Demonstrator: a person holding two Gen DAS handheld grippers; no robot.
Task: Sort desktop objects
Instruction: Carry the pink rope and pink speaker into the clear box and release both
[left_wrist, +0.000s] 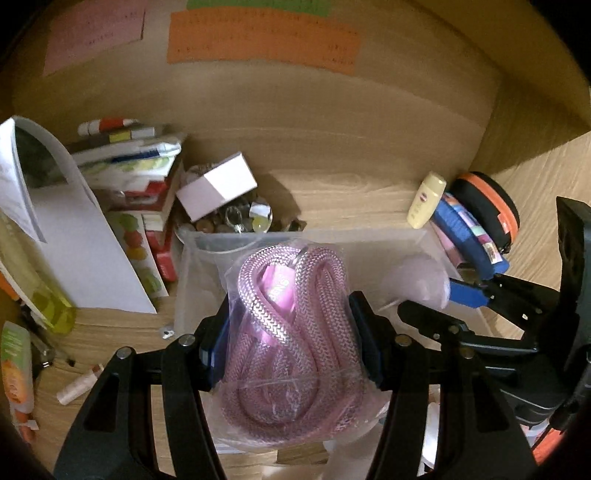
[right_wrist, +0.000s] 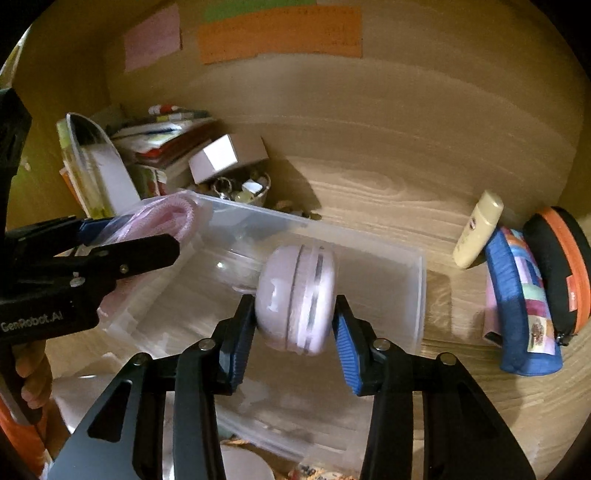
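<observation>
My left gripper (left_wrist: 291, 328) is shut on a clear bag of coiled pink rope (left_wrist: 288, 332) and holds it above the clear plastic bin (left_wrist: 207, 243). My right gripper (right_wrist: 295, 314) is shut on a round pale pink case (right_wrist: 295, 299) and holds it over the same bin (right_wrist: 417, 295). The left gripper with the rope bag (right_wrist: 162, 218) shows at the left of the right wrist view. The right gripper (left_wrist: 443, 306) with the pink case (left_wrist: 417, 280) shows at the right of the left wrist view.
A stack of books and papers (left_wrist: 129, 166) stands at the back left, with a white box (left_wrist: 218, 188) on a bowl of small items (left_wrist: 243, 221). A yellow bottle (right_wrist: 476, 229), a blue pouch (right_wrist: 524, 306) and an orange-black case (right_wrist: 557, 269) lie at the right. A small spool (left_wrist: 77, 387) lies front left.
</observation>
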